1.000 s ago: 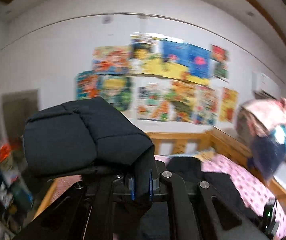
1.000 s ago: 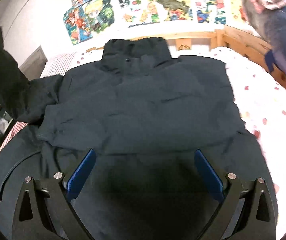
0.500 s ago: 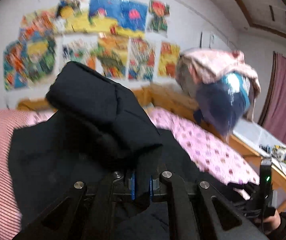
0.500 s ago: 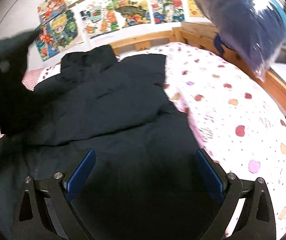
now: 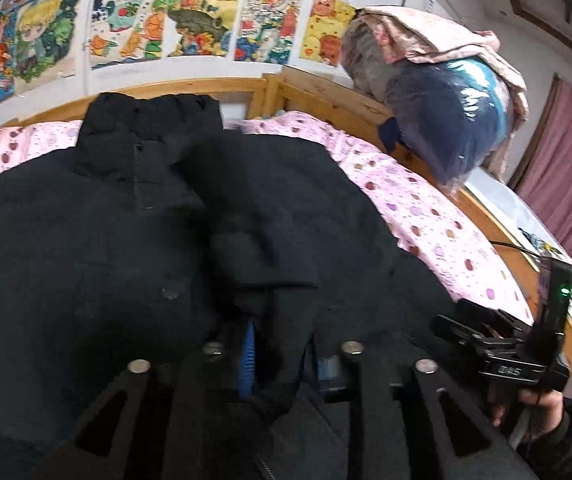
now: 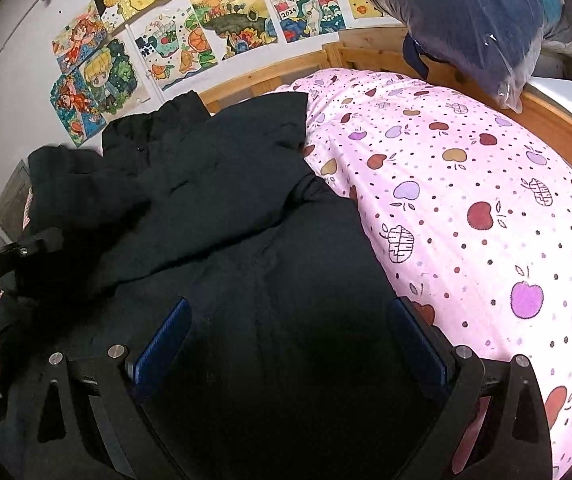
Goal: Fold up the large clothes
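A large black padded jacket (image 5: 86,248) (image 6: 246,208) lies spread on the bed, collar toward the headboard. My left gripper (image 5: 274,356) is shut on the jacket's sleeve cuff (image 5: 262,264), which drapes across the jacket's chest. The blue pad (image 5: 248,356) shows beside the pinched cloth. My right gripper (image 6: 290,340) is open, its blue pads (image 6: 162,340) wide apart just above the jacket's lower right part, nothing between them. It also appears at the right edge of the left wrist view, right gripper (image 5: 526,340) held by a hand.
The bed has a pink apple-print sheet (image 6: 486,208) and a wooden frame (image 5: 326,92). A blue bundle in clear plastic (image 5: 446,120) (image 6: 478,12) sits on the frame's far right corner. Drawings (image 5: 134,28) cover the wall. A pink curtain (image 5: 566,168) hangs at right.
My left gripper has swung the sleeve down from high in the air and over onto the jacket's front. My right gripper has shifted toward the jacket's right edge, staying open.
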Available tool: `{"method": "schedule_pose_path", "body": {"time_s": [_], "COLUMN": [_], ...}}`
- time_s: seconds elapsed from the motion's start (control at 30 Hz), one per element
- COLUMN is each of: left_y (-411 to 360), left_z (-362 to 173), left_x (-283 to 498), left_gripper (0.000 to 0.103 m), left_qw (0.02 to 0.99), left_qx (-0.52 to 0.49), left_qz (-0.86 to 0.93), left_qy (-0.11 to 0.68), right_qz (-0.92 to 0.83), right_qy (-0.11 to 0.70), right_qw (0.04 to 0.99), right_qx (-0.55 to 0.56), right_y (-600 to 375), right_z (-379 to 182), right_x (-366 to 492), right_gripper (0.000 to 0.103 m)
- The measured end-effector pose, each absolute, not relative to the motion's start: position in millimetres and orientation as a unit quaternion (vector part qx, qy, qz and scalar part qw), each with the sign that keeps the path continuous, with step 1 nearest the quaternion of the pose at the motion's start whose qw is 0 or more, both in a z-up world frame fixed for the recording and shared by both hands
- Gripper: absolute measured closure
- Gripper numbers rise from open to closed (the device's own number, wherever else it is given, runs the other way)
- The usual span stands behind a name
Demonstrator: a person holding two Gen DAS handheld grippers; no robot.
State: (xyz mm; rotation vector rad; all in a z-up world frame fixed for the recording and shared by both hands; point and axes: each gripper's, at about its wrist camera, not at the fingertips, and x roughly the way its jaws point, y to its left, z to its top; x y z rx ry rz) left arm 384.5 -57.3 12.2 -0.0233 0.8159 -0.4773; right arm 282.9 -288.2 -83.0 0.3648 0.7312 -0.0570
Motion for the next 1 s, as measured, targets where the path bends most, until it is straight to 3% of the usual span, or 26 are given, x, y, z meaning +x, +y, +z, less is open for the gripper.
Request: {"method": "schedule_pose_path", "body": {"time_s": [0.1, 0.13, 0.3, 0.4, 0.57, 0.73, 0.8, 0.87, 0.93, 1.0], "left_y": [-52.4, -48.9, -29.8, -7.9, 39.6, 95.8, 107.5, 110.1, 110.3, 110.4], "left_z": [14.8, 17.6, 26.8, 32.9, 35.5, 13.3, 2.8, -3.8, -6.8, -8.6], "left_x": [379.6, 378.2, 379.8, 379.1, 373.3, 354.2, 343.2, 333.9, 329.9, 328.8], "left_gripper": [0.033, 0.027, 0.025, 0.017, 0.017, 0.017, 0.017, 0.017, 0.017, 0.017], "left_qw": [0.890, 0.891, 0.891, 0.905, 0.917, 0.907, 0.910, 0.915, 0.919, 0.922], "left_qx": [-0.028, -0.039, -0.081, -0.071, -0.070, -0.194, -0.218, -0.228, -0.232, -0.232], "left_qz": [-0.249, -0.254, -0.246, -0.168, -0.009, 0.046, 0.044, 0.039, 0.040, 0.040], "left_qy": [0.380, 0.373, 0.374, 0.384, 0.392, 0.371, 0.350, 0.330, 0.316, 0.309], "right_qz": [-0.029, -0.029, 0.014, 0.058, 0.103, 0.120, 0.128, 0.136, 0.131, 0.127], "right_qy": [0.358, 0.358, 0.301, 0.285, 0.350, 0.398, 0.403, 0.406, 0.406, 0.396], "right_qw": [0.917, 0.917, 0.932, 0.936, 0.908, 0.877, 0.875, 0.871, 0.875, 0.883], "right_qx": [0.174, 0.174, 0.199, 0.200, 0.205, 0.239, 0.236, 0.241, 0.231, 0.218], "right_y": [-285.6, -285.4, -287.5, -282.2, -265.8, -247.1, -234.8, -226.5, -220.1, -214.9], "right_z": [-85.8, -86.7, -72.0, -58.9, -57.6, -80.7, -89.4, -96.5, -97.6, -94.0], "right_x": [280.1, 279.9, 260.3, 258.1, 307.5, 343.3, 342.1, 339.1, 335.6, 332.0], "right_gripper": [0.006, 0.006, 0.006, 0.006, 0.006, 0.010, 0.035, 0.050, 0.055, 0.072]}}
